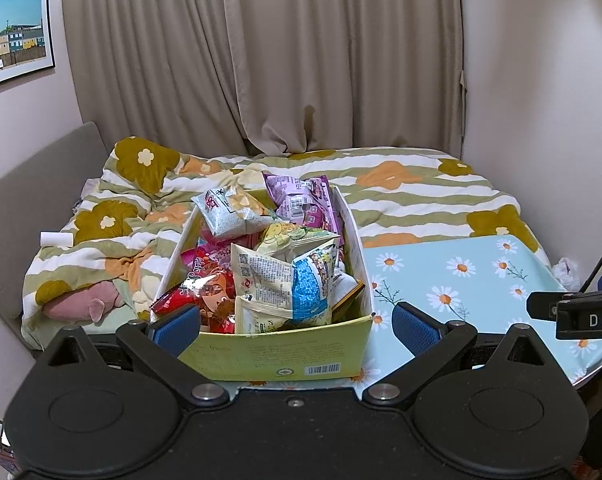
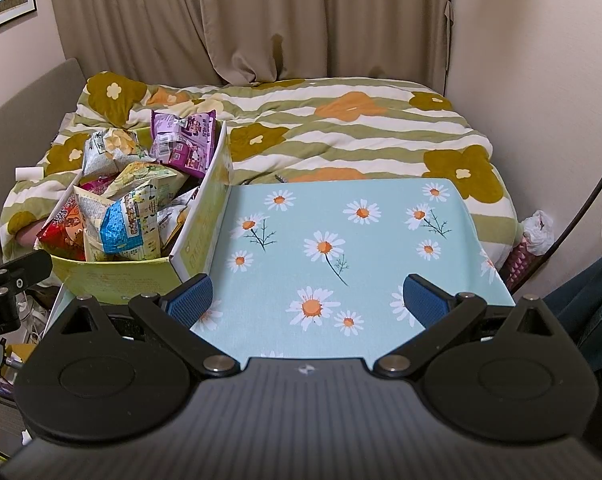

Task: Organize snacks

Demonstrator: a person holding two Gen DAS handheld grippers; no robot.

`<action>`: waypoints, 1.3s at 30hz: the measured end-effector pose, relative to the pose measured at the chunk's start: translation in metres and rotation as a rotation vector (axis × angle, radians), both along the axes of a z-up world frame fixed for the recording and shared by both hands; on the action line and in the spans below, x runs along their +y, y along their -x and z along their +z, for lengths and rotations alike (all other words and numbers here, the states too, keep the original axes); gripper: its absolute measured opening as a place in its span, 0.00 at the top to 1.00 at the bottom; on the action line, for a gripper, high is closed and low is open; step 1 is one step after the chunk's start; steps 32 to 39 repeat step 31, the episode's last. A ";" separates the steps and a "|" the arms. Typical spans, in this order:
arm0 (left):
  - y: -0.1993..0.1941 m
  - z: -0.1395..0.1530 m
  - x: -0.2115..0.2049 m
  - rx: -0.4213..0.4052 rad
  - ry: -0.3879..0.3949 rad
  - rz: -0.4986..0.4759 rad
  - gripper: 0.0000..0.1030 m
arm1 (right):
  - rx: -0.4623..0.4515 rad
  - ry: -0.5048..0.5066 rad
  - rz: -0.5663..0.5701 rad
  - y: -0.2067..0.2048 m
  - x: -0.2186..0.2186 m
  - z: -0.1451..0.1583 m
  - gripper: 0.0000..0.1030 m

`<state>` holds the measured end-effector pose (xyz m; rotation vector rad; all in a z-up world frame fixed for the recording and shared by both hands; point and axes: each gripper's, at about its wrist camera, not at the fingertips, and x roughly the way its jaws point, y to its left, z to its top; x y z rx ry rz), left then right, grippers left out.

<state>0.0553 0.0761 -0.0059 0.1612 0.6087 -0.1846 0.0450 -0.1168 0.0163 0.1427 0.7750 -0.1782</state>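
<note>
A yellow-green cardboard box (image 1: 285, 354) stands on the left end of a small table with a light-blue daisy cloth (image 1: 461, 276). It is heaped with several snack packets: a purple one (image 1: 301, 200) at the back, a white and blue one (image 1: 301, 284) in front, a red one (image 1: 205, 292) at the left. My left gripper (image 1: 297, 326) is open and empty, its blue pads on either side of the box's near wall. My right gripper (image 2: 307, 298) is open and empty above the bare cloth (image 2: 341, 240), to the right of the box (image 2: 117, 276).
Behind the table lies a bed with a striped flowered duvet (image 2: 341, 128). A pink plush toy (image 1: 85, 304) lies on the bed at the left. Beige curtains (image 1: 301, 60) hang at the back. A plastic bag (image 2: 539, 228) sits right of the table.
</note>
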 end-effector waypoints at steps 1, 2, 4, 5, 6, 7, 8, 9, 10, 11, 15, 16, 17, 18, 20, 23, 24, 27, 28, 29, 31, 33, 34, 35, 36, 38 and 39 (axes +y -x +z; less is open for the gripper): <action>0.000 0.000 0.001 0.000 0.000 0.000 0.00 | 0.001 0.000 -0.001 0.000 0.000 0.000 0.00; 0.000 0.000 0.000 0.001 -0.001 0.000 0.00 | 0.001 0.001 0.000 0.000 0.000 0.000 0.00; 0.000 0.000 0.000 0.002 0.000 0.000 0.00 | 0.001 0.000 0.000 0.000 0.000 0.000 0.00; -0.001 0.000 0.000 0.004 -0.001 0.000 0.00 | 0.001 0.000 0.000 0.000 0.000 0.000 0.00; -0.001 0.000 0.001 0.005 -0.001 0.000 0.00 | 0.001 0.000 0.000 0.000 0.000 0.000 0.00; -0.002 0.001 0.000 0.007 -0.001 0.001 0.00 | 0.000 0.000 0.000 0.000 0.000 0.000 0.00; -0.003 0.001 0.001 0.009 0.000 0.002 0.00 | 0.001 0.000 0.000 0.000 0.000 0.000 0.00; -0.003 0.000 0.001 0.010 0.003 0.002 0.00 | 0.001 0.000 0.000 0.000 0.000 0.000 0.00; -0.004 0.000 0.002 0.011 0.005 0.002 0.00 | 0.001 0.000 -0.001 0.000 0.000 0.000 0.00; -0.004 0.000 0.003 0.013 0.008 0.002 0.00 | 0.001 0.000 -0.001 0.000 0.000 0.000 0.00; -0.004 -0.001 0.003 0.007 0.009 0.005 0.00 | 0.001 0.000 -0.001 -0.001 0.000 0.000 0.00; -0.003 -0.001 0.003 0.002 0.010 0.004 0.00 | 0.001 0.000 -0.001 -0.001 -0.001 0.000 0.00; -0.003 -0.001 0.004 0.000 0.010 0.006 0.00 | 0.001 -0.001 -0.002 -0.001 0.000 0.000 0.00; -0.003 0.000 0.004 -0.001 0.009 0.012 0.00 | 0.002 0.000 -0.001 -0.001 -0.001 0.000 0.00; -0.004 -0.001 0.005 0.000 0.008 0.016 0.00 | 0.002 -0.001 -0.002 -0.001 0.000 0.000 0.00; -0.005 -0.001 0.005 0.000 0.008 0.015 0.00 | 0.003 -0.002 -0.003 -0.002 0.000 0.000 0.00; -0.005 -0.001 0.005 0.001 0.009 0.017 0.00 | 0.002 -0.001 -0.003 -0.003 0.000 0.000 0.00; -0.007 -0.003 0.007 0.007 0.018 0.016 0.00 | 0.004 -0.001 -0.006 -0.006 0.001 -0.001 0.00; -0.008 -0.003 0.008 0.008 0.020 0.017 0.00 | 0.004 -0.001 -0.007 -0.006 0.001 -0.001 0.00; -0.008 -0.004 0.008 0.008 0.023 0.018 0.00 | 0.004 -0.001 -0.008 -0.008 0.002 -0.002 0.00; -0.011 -0.005 0.009 0.011 0.022 0.019 0.00 | 0.006 -0.002 -0.010 -0.012 0.003 -0.003 0.00; -0.011 -0.005 0.009 0.011 0.022 0.019 0.00 | 0.006 -0.002 -0.010 -0.012 0.003 -0.003 0.00; -0.011 -0.005 0.009 0.011 0.022 0.019 0.00 | 0.006 -0.002 -0.010 -0.012 0.003 -0.003 0.00; -0.011 -0.005 0.009 0.011 0.022 0.019 0.00 | 0.006 -0.002 -0.010 -0.012 0.003 -0.003 0.00; -0.011 -0.005 0.009 0.011 0.022 0.019 0.00 | 0.006 -0.002 -0.010 -0.012 0.003 -0.003 0.00; -0.011 -0.005 0.009 0.011 0.022 0.019 0.00 | 0.006 -0.002 -0.010 -0.012 0.003 -0.003 0.00; -0.011 -0.005 0.009 0.011 0.022 0.019 0.00 | 0.006 -0.002 -0.010 -0.012 0.003 -0.003 0.00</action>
